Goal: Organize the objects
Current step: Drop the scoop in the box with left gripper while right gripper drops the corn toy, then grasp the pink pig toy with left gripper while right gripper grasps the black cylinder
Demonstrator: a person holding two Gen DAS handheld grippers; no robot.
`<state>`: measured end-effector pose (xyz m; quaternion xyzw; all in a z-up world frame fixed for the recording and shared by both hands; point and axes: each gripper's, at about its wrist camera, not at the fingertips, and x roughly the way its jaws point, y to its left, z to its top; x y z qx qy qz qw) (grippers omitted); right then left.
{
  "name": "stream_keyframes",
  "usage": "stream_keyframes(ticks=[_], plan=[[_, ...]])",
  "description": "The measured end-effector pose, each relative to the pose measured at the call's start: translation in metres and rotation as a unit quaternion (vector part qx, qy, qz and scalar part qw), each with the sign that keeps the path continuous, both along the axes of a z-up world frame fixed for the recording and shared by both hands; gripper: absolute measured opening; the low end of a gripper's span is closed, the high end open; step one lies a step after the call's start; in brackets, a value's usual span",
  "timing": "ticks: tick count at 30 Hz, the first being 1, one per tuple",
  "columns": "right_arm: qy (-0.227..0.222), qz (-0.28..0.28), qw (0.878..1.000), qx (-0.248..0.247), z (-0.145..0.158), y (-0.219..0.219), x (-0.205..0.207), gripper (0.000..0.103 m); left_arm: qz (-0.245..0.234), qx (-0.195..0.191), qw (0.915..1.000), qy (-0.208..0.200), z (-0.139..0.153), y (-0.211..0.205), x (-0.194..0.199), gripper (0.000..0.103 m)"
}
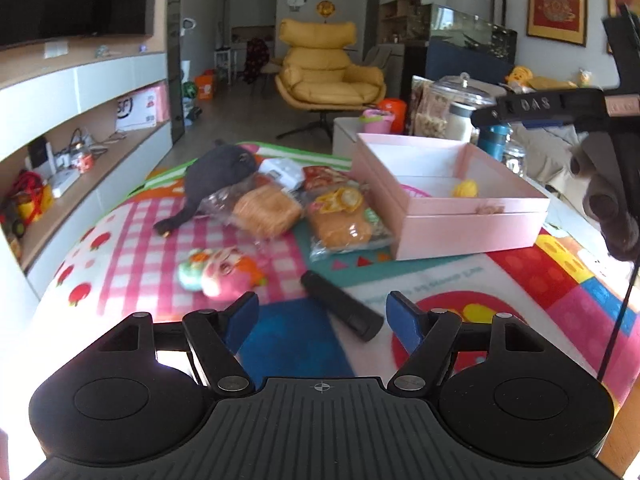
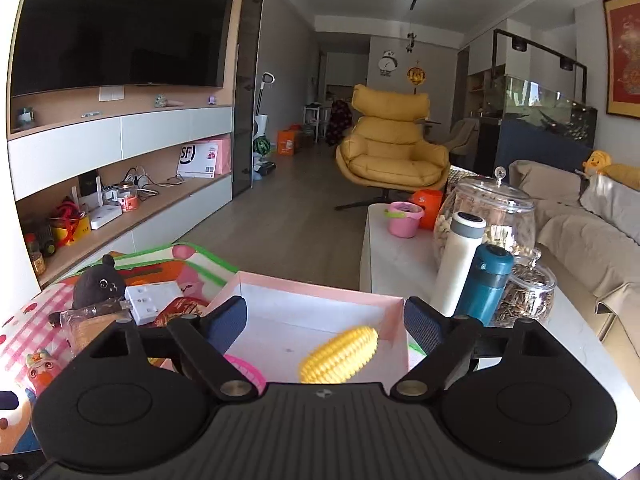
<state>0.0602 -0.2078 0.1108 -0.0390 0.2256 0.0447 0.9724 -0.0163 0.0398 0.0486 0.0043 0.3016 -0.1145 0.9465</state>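
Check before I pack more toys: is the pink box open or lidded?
Open. The pink box has no lid on top; its white inside shows, with the yellow corn toy lying in it.

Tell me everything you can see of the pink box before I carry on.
The pink box is a shallow, open-topped rectangular carton, seemingly cardboard, pale pink outside and white inside. It sits level on the colourful play mat; a packaged orange snack lies against its left side. Inside lie a yellow toy corn cob and a pink round item, only partly visible. The right tongs hang open over it, touching nothing.
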Motion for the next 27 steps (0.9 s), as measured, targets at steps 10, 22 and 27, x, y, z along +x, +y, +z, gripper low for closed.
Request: stream_keyframes(ticks=[10,22,27], plan=[[0.066,0.079,0.994,-0.032,-0.08,0.065,-0.069,0.09,0.159,-0.104,0.9808,0.042,-0.003,0.055,0.054,0.076],[0.059,0.081,0.995,-0.018,-0.083,0.062,-0.078,0.103,0.148,-0.049,0.9861,0.059,-0.022,0.025,0.099,0.074],[0.066,0.08,0.995,-0.009,-0.083,0.06,-0.075,0.103,0.14,-0.021,0.9879,0.063,-0.029,0.026,0.094,0.052]])
